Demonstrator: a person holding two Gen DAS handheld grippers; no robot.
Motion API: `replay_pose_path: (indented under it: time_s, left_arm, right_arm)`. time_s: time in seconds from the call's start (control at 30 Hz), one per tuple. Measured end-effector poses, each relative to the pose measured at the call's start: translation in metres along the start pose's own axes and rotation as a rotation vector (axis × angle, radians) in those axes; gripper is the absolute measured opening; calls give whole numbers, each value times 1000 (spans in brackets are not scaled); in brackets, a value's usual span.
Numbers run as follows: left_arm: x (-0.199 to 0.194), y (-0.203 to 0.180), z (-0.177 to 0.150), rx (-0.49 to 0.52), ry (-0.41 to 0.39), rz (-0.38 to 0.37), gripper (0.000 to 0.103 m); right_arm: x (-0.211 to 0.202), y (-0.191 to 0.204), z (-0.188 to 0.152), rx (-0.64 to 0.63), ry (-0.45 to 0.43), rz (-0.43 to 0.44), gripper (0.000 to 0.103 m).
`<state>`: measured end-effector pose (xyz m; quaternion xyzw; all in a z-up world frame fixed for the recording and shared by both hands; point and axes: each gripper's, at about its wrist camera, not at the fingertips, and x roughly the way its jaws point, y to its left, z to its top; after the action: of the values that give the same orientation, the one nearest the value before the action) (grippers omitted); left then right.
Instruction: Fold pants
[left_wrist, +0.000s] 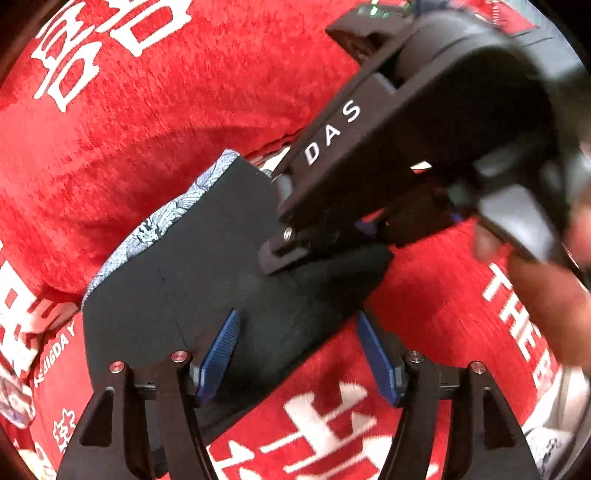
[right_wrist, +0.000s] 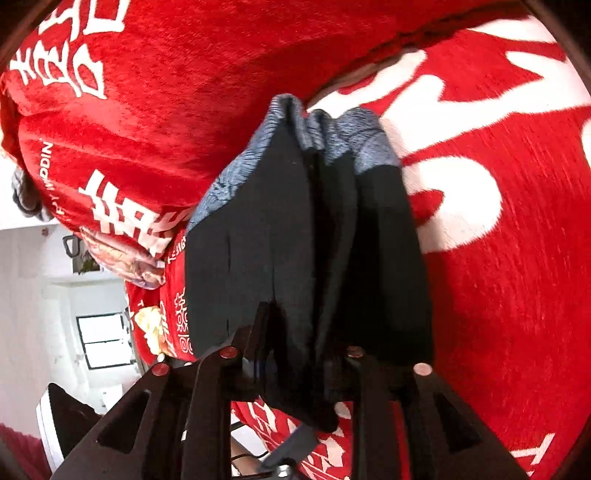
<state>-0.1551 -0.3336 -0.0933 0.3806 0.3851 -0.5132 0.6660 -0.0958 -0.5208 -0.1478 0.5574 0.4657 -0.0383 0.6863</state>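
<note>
The surface is a bed covered with a red blanket (left_wrist: 155, 122) bearing large white characters; in your right wrist view a white wall and a window (right_wrist: 103, 339) show at the lower left. The pants (left_wrist: 207, 280), black with a blue-grey patterned lining at the far edge, lie folded in a compact stack on the blanket. Your left gripper (left_wrist: 299, 354) hangs over the near edge of the stack, jaws moderately wide, blue pads (left_wrist: 221, 347) clear of the cloth on both sides. Your right gripper (right_wrist: 299, 362) reaches in from the upper right of the left wrist view. Its jaws stand narrow with black cloth bunched between them in its own view; whether the pads press it cannot be told.
</note>
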Motion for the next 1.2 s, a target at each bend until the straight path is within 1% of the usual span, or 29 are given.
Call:
replay_pose_path:
  time_s: [0.03, 0.07, 0.13, 0.17, 0.2, 0.23, 0.27, 0.3, 0.33, 0.4, 0.43, 0.53, 0.57, 0.6, 0.63, 0.7, 0.73, 0.77, 0.8, 0.87, 0.93, 0.97, 1.0, 1.07, 1.2]
  left_arm:
    - [-10, 6, -3, 8, -8, -11, 68]
    - [-17, 12, -6, 5, -13, -24, 68]
    - [-36, 33, -12, -35, -13, -35, 68]
    - [-42, 49, -16, -66, -6, -23, 68]
    - [-47, 49, -17, -90, 1, -8, 68]
    - [-49, 62, -20, -132, 15, 18, 68]
    - [-50, 79, -24, -184, 34, 43, 68]
    - [-48, 93, -29, -226, 48, 57, 68]
    - [-45, 111, -35, -287, 72, 78, 68]
    - [-35, 138, -49, -373, 107, 97, 68]
    - [-31, 148, -54, -419, 120, 95, 68]
    - [-13, 165, -69, -498, 164, 83, 68]
    - [3, 170, -72, -504, 189, 72, 69]
    - [12, 170, -76, -514, 218, 66, 77]
    - [18, 170, -79, -528, 243, 77, 81]
    - [18, 171, -82, -554, 233, 63, 82]
    - [18, 170, -82, -559, 237, 52, 82]
    - [16, 170, -82, -560, 241, 47, 82]
    - [13, 171, -84, -559, 245, 45, 82]
    - [8, 171, -88, -548, 256, 44, 82]
    - [4, 175, -91, -547, 275, 43, 83]
    - [2, 179, -91, -550, 287, 45, 93]
    - [1, 183, -93, -555, 296, 55, 101]
    - [-8, 189, -97, -564, 294, 71, 101]
    - [-18, 198, -105, -577, 308, 47, 101]
  right_arm:
    - [-2, 2, 2, 5, -8, -10, 30]
    - [-5, 4, 2, 4, -10, -33, 36]
    - [-17, 11, 1, -21, -25, -102, 36]
    - [-24, 15, 0, -49, -37, -167, 36]
    - [-27, 17, -2, -69, -45, -219, 36]
    - [-34, 22, -4, -87, -55, -278, 36]
    - [-41, 25, -8, -97, -70, -319, 36]
    - [-47, 26, -12, -99, -84, -336, 36]
    - [-50, 28, -15, -99, -92, -342, 36]
    - [-56, 40, -27, -108, -126, -348, 36]
    - [-55, 46, -32, -112, -135, -343, 36]
    - [-52, 56, -47, -119, -148, -288, 36]
    - [-45, 59, -50, -126, -137, -283, 36]
    - [-33, 62, -52, -141, -117, -292, 36]
    - [-24, 66, -54, -152, -107, -310, 36]
    - [-6, 67, -54, -176, -101, -388, 36]
    - [4, 63, -51, -179, -99, -446, 35]
    - [9, 60, -49, -168, -100, -476, 35]
    - [12, 56, -47, -145, -102, -492, 35]
    - [12, 53, -45, -106, -117, -493, 35]
    - [12, 59, -47, -130, -115, -544, 35]
    - [13, 62, -48, -139, -109, -573, 40]
    - [13, 65, -50, -140, -100, -614, 49]
    - [11, 68, -54, -123, -96, -663, 60]
    - [6, 76, -72, -76, -91, -638, 61]
